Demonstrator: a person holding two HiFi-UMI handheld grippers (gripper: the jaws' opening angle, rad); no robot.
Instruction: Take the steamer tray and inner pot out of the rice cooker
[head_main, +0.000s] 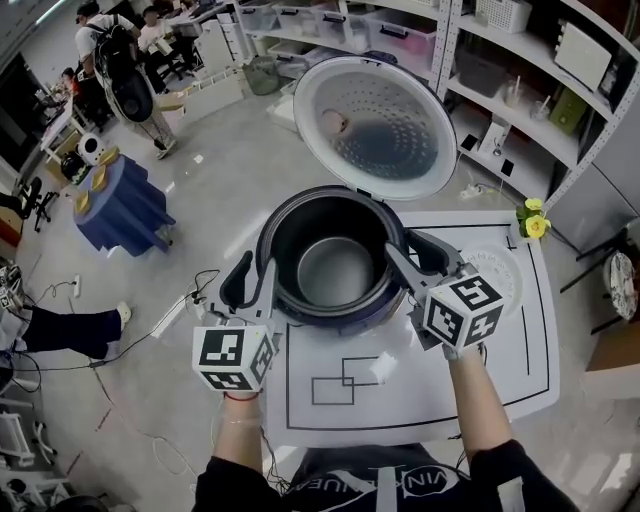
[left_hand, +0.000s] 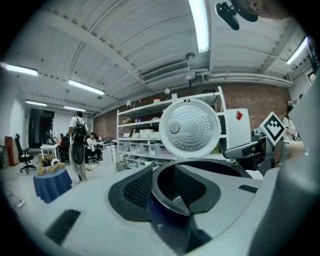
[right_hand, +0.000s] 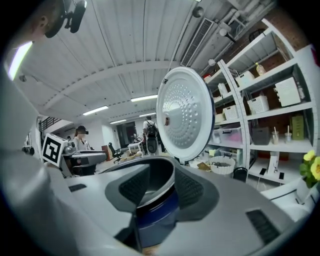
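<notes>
The dark blue rice cooker (head_main: 300, 308) stands on the white table, its round lid (head_main: 375, 125) swung up behind it. Inside it sits the inner pot (head_main: 335, 270), dark-walled with a grey bottom. The white perforated steamer tray (head_main: 500, 272) lies on the table to the right, partly behind my right gripper. My left gripper (head_main: 252, 282) is at the cooker's left rim and my right gripper (head_main: 420, 258) at its right rim. In the left gripper view the left gripper (left_hand: 180, 185) straddles the rim with slack; the right gripper (right_hand: 160, 185) does the same. Both are open.
The table (head_main: 400, 400) bears black drawn outlines. A small vase of yellow flowers (head_main: 535, 222) stands at its far right corner. Shelving (head_main: 520, 90) runs behind. On the floor to the left are cables (head_main: 170, 310) and a blue-draped round table (head_main: 120, 205); people stand far back.
</notes>
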